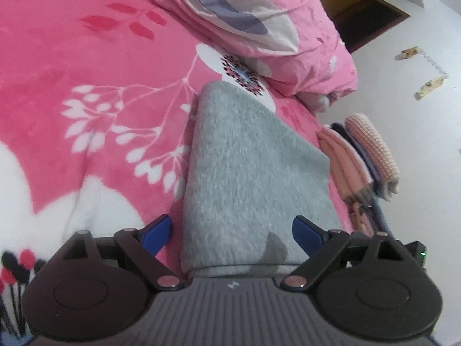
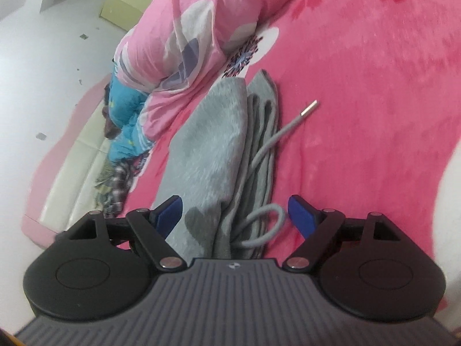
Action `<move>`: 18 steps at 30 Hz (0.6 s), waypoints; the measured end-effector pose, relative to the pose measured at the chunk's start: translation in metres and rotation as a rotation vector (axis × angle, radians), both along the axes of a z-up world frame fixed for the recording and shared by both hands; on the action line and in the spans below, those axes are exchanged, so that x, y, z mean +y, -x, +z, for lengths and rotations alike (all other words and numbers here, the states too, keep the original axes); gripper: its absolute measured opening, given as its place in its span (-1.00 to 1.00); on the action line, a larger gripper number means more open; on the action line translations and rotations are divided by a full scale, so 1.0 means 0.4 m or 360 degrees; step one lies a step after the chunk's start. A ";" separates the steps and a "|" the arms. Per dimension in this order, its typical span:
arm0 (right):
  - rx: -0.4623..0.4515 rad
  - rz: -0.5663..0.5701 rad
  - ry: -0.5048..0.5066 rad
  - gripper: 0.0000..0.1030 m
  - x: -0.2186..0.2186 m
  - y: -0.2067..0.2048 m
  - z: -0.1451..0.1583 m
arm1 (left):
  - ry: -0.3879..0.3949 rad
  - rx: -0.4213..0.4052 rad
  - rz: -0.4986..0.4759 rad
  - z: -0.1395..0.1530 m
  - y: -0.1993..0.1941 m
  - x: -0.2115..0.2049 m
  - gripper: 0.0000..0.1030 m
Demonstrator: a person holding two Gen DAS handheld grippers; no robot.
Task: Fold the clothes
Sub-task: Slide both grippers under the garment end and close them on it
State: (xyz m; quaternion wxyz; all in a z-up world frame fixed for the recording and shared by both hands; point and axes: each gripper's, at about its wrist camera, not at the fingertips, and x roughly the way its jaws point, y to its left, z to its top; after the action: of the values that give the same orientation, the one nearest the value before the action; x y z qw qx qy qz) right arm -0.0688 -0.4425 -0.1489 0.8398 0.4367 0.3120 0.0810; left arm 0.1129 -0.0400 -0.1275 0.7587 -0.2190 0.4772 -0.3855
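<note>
The folded grey fleece garment (image 1: 253, 173) lies on the pink floral blanket (image 1: 86, 115), its near end reaching in between the spread jaws of both the left gripper (image 1: 233, 236) and the right gripper (image 2: 234, 216), neither of which pinches it. It looks soft, light and floppy, so the layers would likely slump and slide apart if lifted by one edge. The stacked folded edges (image 2: 259, 150) ahead of the right jaws seem the firmest hold, clear of the loose drawstring (image 2: 276, 132) trailing just beside them.

A home bedroom: pink floral blanket (image 1: 86, 115) and rumpled quilt (image 1: 288, 28) on a bed.
</note>
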 end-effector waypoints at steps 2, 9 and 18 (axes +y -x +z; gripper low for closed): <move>0.0018 0.0033 -0.0032 0.58 -0.001 -0.013 -0.004 | 0.0042 0.0024 -0.0046 -0.007 -0.012 -0.004 0.77; 0.0061 0.0205 -0.0146 0.68 0.004 -0.106 -0.017 | 0.0199 0.0148 -0.0199 -0.039 -0.078 -0.029 0.77; 0.0052 0.0281 -0.0222 0.68 0.010 -0.237 -0.033 | 0.0256 0.0225 -0.0366 -0.058 -0.162 -0.124 0.79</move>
State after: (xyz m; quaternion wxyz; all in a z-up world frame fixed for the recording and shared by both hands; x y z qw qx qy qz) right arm 0.0259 -0.4386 -0.1621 0.7918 0.4661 0.3566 0.1690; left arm 0.1776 -0.0895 -0.1506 0.6542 -0.2496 0.5190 -0.4903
